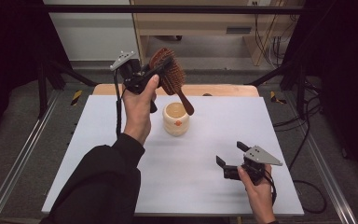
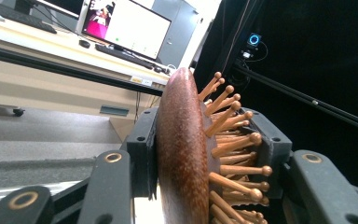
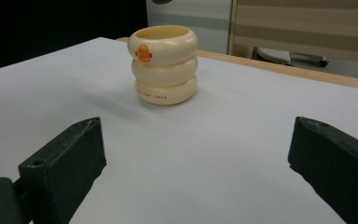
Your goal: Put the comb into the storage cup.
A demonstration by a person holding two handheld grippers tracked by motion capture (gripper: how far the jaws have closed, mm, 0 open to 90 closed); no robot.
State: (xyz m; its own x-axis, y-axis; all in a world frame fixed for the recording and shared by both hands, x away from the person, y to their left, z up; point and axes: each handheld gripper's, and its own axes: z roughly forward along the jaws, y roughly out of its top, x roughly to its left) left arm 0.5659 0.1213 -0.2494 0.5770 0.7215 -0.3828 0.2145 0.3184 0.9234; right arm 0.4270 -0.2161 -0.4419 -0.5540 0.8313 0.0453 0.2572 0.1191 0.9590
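1. Clamping the reddish-brown wooden paddle hairbrush [image 1: 168, 71] by its head in the left hand-held gripper [image 1: 150, 74], raised above the bench [image 1: 121, 121].
2. Angling the handle down toward the cream ringed ceramic cup [image 1: 176, 119] just below; lowering slowly and straight, probably into its mouth.
3. Resting the right hand-held gripper [image 1: 230, 157] wide open and empty, near the bench's front right.

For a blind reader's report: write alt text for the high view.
The left hand-held gripper holds a wooden hairbrush by its head in the air above a cream ringed cup that stands on a white table. The right hand-held gripper rests open near the table's front right corner, holding nothing.
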